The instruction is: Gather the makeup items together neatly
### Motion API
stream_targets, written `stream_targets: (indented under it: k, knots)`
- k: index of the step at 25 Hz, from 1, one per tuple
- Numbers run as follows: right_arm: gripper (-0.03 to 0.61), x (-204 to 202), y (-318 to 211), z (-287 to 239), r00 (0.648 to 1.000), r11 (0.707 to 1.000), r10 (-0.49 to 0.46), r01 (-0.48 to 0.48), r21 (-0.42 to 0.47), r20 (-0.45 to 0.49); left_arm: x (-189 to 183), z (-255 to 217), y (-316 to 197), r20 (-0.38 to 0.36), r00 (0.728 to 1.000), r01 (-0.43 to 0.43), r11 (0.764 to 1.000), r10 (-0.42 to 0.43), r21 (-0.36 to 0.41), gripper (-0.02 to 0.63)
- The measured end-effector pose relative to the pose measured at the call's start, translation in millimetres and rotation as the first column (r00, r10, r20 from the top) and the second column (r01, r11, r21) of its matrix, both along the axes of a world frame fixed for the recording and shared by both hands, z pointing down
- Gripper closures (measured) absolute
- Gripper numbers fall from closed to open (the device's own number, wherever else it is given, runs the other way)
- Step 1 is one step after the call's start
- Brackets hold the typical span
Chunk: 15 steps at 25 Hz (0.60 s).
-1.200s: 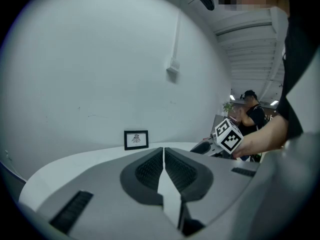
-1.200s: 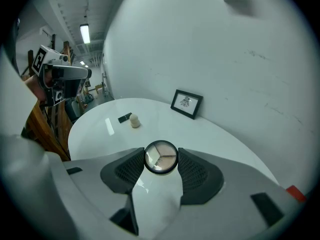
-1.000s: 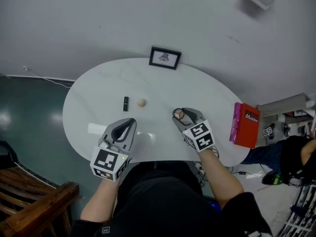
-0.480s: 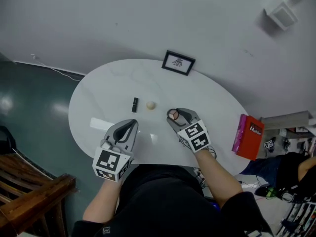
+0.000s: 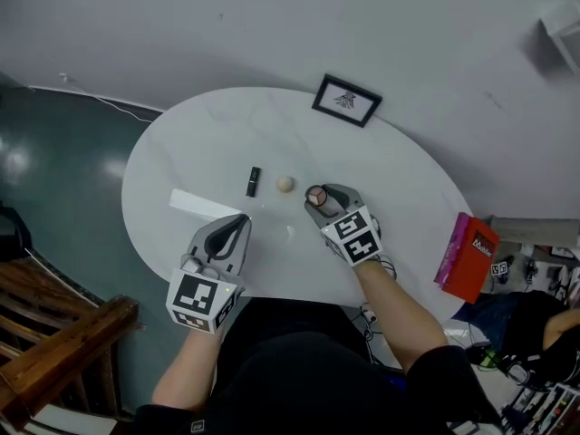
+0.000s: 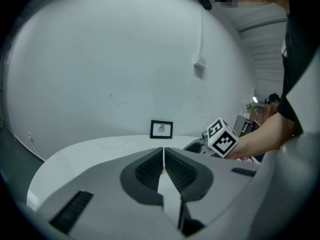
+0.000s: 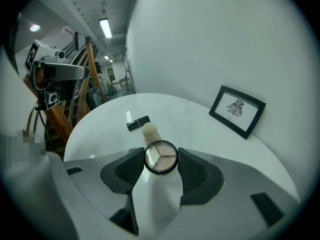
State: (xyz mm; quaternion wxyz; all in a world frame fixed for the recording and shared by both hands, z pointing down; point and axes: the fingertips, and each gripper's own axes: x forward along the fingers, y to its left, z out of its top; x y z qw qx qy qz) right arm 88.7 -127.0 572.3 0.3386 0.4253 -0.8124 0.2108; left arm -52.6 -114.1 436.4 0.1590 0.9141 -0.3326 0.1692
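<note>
Down at the near edge of the white oval table (image 5: pixel 399 175), the left gripper (image 5: pixel 239 223) has its jaws pressed together, empty. The right gripper (image 5: pixel 319 199) clamps a round black-rimmed powder compact (image 7: pixel 160 157). Just beyond it sits a beige egg-shaped makeup sponge (image 5: pixel 285 184) with a black lipstick tube (image 5: pixel 254 181) beside it, and a black-framed picture (image 5: pixel 347 101) stands at the far edge.

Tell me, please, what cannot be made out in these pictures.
Head view: the flat white item on the white oval table is too small to identify.
Left gripper view: the left gripper's shut fingers hide the black lipstick tube.
Right gripper view: the right gripper's fingers hide whether the round clear-lidded compact touches the table.
</note>
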Motion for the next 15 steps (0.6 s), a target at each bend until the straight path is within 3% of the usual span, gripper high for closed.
stream_targets:
  k: [6, 15]
  knots:
    - [0.368, 3, -8, 35, 1.000, 0.999, 0.002, -0.003, -0.050, -0.019, -10, 24, 3, 0.028, 0.999, 0.019, 0.999, -0.018, -0.045, 0.594]
    - [0.368, 6, -8, 47, 0.999, 0.999, 0.024, -0.025, -0.035, -0.034, -16, 31, 7, 0.027, 0.999, 0.023, 0.998, -0.021, -0.066, 0.594]
